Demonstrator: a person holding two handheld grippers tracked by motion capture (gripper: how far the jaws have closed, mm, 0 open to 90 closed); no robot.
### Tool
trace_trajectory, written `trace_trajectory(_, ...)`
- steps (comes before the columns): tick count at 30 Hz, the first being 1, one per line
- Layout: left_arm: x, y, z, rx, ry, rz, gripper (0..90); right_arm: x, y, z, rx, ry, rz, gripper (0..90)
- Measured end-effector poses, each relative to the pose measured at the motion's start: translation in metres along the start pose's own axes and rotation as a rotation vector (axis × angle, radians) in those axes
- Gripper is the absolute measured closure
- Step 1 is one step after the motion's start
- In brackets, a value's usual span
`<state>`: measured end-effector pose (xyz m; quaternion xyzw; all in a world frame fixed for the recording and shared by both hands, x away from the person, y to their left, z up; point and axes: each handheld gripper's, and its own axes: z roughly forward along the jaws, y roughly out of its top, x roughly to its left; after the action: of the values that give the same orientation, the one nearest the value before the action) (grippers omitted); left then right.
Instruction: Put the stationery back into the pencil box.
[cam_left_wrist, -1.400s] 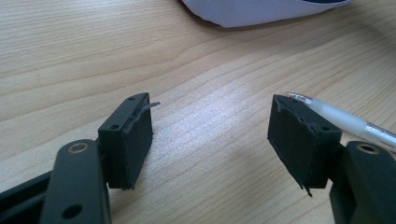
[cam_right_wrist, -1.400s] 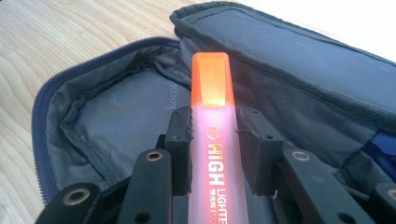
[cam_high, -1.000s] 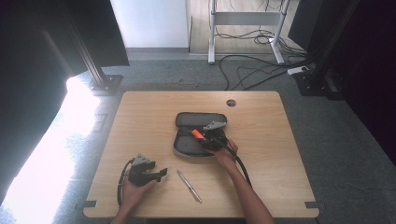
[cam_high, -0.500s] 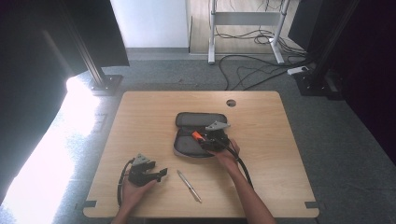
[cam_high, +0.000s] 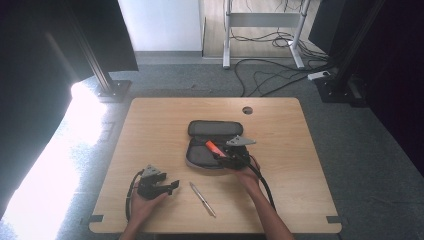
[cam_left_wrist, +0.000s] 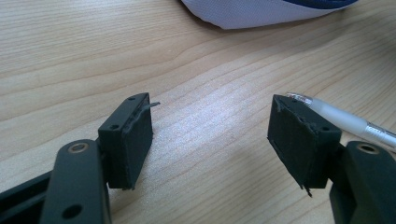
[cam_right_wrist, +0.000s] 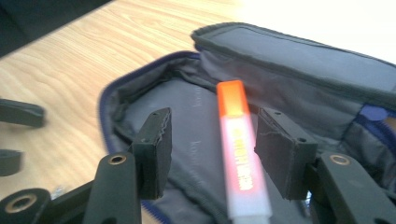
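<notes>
Right tool (cam_right_wrist: 210, 149): jaws part-open and just been opening; the orange highlighter (cam_right_wrist: 236, 154) stands between them, pads clear of it, over the open grey pencil case (cam_high: 212, 145) at centre frame in the high view. Left tool (cam_left_wrist: 210, 140): jaws wide, empty, resting low on the wooden surface (cam_high: 150, 125). A silver pen (cam_high: 202, 199) lies just beside its right jaw.

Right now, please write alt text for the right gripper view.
An orange marker lies in an open grey pencil case, between the right gripper's open jaws, which have just been opening. The case sits on a wooden table.
</notes>
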<state>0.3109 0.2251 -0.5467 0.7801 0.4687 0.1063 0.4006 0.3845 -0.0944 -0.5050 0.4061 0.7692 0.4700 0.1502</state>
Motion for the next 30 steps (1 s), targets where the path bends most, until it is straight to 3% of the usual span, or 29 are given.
trace_trajectory(13,0.0,0.0,0.0,-0.001,-0.001,0.001,31.2,0.009,-0.017,-0.025,-0.034,0.015,0.004,45.6)
trace_trajectory(30,0.0,0.0,0.0,-0.001,-0.001,0.0,31.2,0.017,-0.036,-0.04,-0.045,0.016,0.021,45.7)
